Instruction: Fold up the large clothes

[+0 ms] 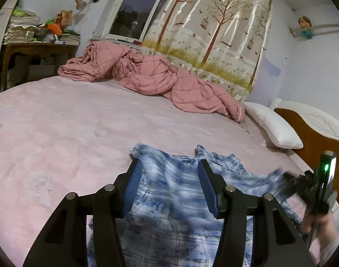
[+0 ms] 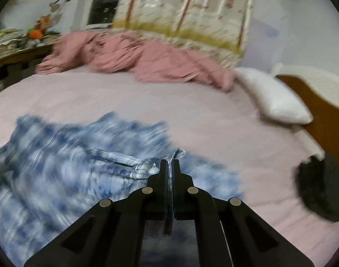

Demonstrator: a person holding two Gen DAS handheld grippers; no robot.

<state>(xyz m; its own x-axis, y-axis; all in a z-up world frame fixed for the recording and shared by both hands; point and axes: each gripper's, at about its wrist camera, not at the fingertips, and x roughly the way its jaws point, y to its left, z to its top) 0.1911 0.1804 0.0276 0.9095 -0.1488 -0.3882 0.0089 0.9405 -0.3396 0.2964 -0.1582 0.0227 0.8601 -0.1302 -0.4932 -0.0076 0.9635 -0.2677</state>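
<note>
R gripper [image 2: 169, 166] pinching blurred shirt [image 2: 58, 155]; L gripper [image 1: 169, 171] spread.

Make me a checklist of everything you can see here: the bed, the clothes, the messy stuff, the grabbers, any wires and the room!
Surface: bed with pink sheet, mostly bare in the middle.
Job's things: blue-and-white garment spread on the near side of the bed, rumpled, not yet folded.
Clutter: pink quilt bunched at the far side; white pillow by the headboard; dark object on the sheet, too blurred to name.
Grippers: left gripper open above the garment; right gripper shut on a garment edge.
Cables: nothing seen.
Surroundings: window, tree-print curtain, wall lamp, desk stacked with papers.
</note>
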